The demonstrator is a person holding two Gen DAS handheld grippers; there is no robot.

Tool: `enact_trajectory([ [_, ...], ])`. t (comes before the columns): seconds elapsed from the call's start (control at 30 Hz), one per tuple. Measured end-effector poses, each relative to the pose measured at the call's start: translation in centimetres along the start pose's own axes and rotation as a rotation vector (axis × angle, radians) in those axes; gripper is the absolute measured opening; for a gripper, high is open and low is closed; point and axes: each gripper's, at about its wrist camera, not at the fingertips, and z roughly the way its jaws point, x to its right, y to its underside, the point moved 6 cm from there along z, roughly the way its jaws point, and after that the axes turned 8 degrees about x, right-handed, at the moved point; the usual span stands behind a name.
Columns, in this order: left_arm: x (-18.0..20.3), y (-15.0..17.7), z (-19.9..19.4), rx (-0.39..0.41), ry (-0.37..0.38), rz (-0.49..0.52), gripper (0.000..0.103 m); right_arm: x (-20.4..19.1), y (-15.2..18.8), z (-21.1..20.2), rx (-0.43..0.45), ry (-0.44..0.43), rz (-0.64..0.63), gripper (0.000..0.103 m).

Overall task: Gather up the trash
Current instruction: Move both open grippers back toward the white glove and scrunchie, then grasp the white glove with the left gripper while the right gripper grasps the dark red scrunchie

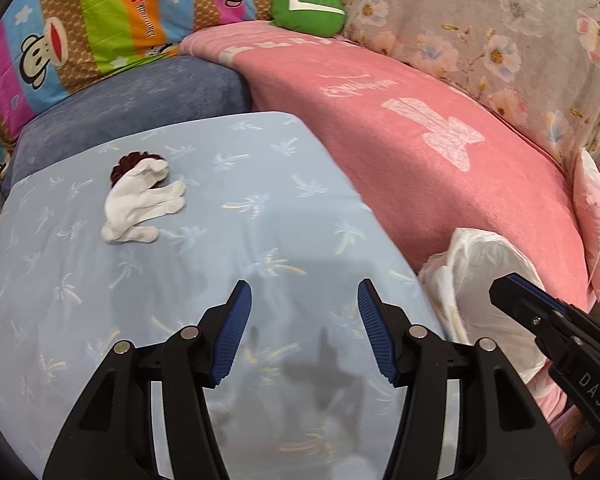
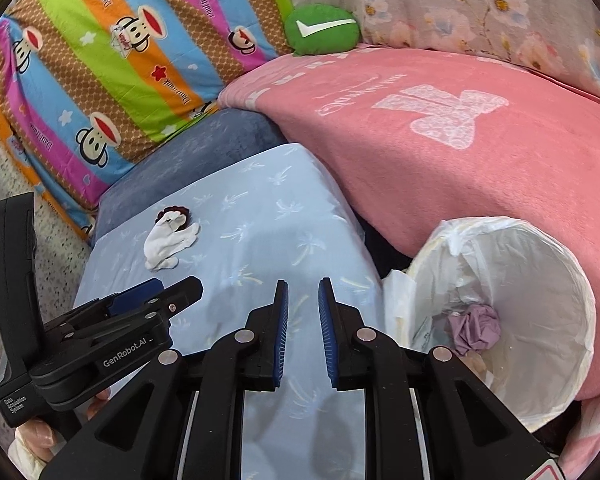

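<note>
White crumpled tissue (image 1: 142, 200) lies on the blue sheet (image 1: 220, 220); left gripper (image 1: 305, 332) and right gripper (image 2: 303, 336) fingers released, empty.

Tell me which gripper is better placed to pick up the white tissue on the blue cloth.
Probably the left gripper. The white tissue lies up and left of its wide-open fingers, on its own side. The right gripper sits nearer the trash bin, its fingers closer together, with the left gripper between it and the tissue.

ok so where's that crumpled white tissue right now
The crumpled white tissue lies on the light blue palm-print cover, upper left in both views, partly over a dark brown round piece, ahead of both grippers and left of the bin.
</note>
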Motion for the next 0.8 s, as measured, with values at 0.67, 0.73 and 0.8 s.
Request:
enact_trajectory([
  [0.67, -14.4, -1.6, 3.2, -0.022, -0.188, -0.129, 0.064, -11.0, -0.1, 10.5, -0.115, -0.094, -0.113, 0.02],
  [0.73, -15.4, -2.0, 3.9, -0.028, -0.196, -0.131, 0.064, -12.1, -0.2, 11.8, -0.127, -0.099, -0.121, 0.021],
  [0.8, -16.3, -2.3, 4.6, -0.033, -0.198, -0.141, 0.064, -12.9, -0.3, 13.0, -0.136, -0.107, -0.127, 0.024],
])
